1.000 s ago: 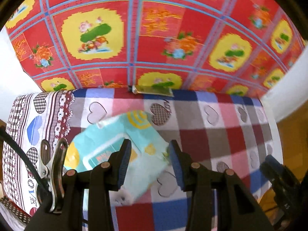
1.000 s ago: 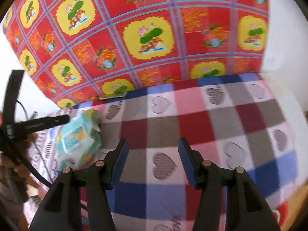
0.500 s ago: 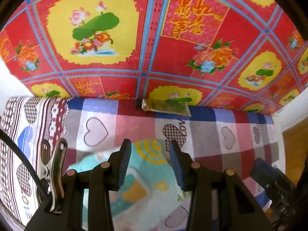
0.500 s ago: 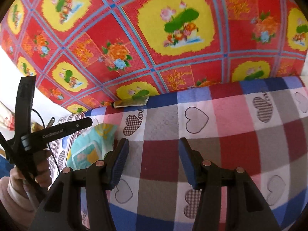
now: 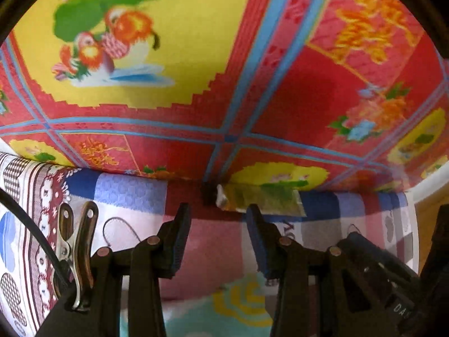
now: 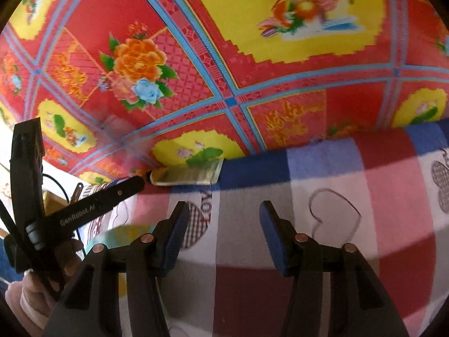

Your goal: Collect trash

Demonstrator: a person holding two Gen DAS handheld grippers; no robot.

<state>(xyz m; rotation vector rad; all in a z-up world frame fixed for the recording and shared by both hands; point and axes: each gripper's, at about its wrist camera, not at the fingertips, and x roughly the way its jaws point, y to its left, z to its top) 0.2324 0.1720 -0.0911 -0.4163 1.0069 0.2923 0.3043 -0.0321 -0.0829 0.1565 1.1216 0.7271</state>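
With both my left gripper [image 5: 214, 233] and right gripper [image 6: 221, 231] spread wide and empty, the flat wrapper [image 5: 259, 200] at the checked cloth's [image 6: 322, 168] far edge appears light, thin, crinkly; pinch its near long edge.

Below the left gripper [image 5: 214, 236], the teal packet [image 5: 238, 309] is cut off by the frame's bottom edge and partly hidden behind the fingers. Ahead, the green wrapper [image 5: 259, 198] is blurred, its print unreadable.

Red floral wall cloth [image 5: 280, 90], checked bedsheet [image 6: 322, 196]
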